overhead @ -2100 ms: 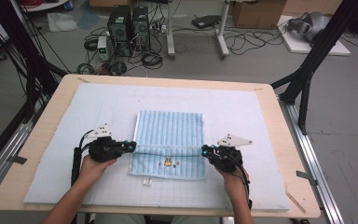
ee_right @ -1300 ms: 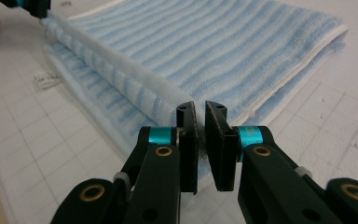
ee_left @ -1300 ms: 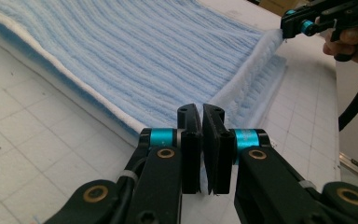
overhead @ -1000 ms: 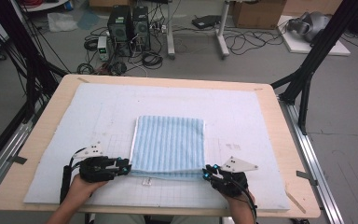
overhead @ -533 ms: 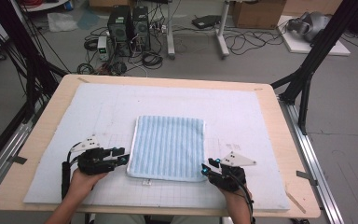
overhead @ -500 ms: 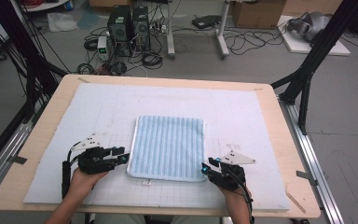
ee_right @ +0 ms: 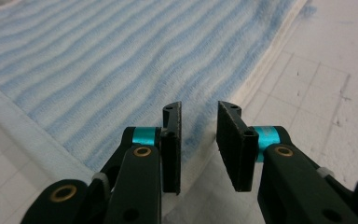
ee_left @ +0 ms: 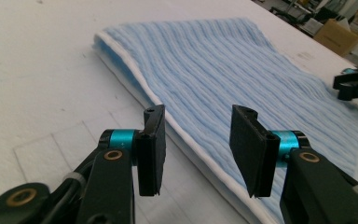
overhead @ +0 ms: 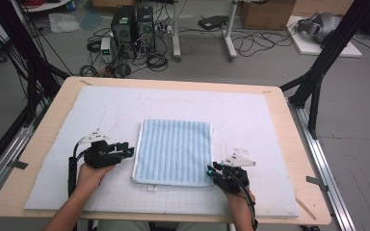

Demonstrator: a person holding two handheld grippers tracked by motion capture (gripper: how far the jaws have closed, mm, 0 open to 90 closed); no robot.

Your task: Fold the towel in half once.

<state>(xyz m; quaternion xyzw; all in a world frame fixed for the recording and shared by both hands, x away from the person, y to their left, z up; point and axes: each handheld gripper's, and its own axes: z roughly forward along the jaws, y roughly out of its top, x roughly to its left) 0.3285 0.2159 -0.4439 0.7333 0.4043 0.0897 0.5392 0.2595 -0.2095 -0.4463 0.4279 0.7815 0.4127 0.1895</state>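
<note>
A light-blue striped towel [overhead: 174, 151] with a white border lies folded flat on the white mat. My left gripper [overhead: 127, 150] rests just off the towel's left edge near its front corner, open. In the left gripper view its jaws [ee_left: 196, 140] stand wide apart above the towel's white hem [ee_left: 168, 107], holding nothing. My right gripper [overhead: 212, 169] sits at the towel's front right corner. In the right gripper view it [ee_right: 198, 135] is open with a narrower gap, low over the towel's border [ee_right: 242, 88], and nothing is pinched.
The white gridded mat [overhead: 250, 115] covers most of the wooden table [overhead: 298, 144]. A small white tag [overhead: 151, 187] pokes out at the towel's front edge. Black frame legs, computers and cables stand on the floor beyond the table.
Both grippers drew a towel edge toward the front, then let go. The towel now lies flat, and the grippers sit beside its front corners.
</note>
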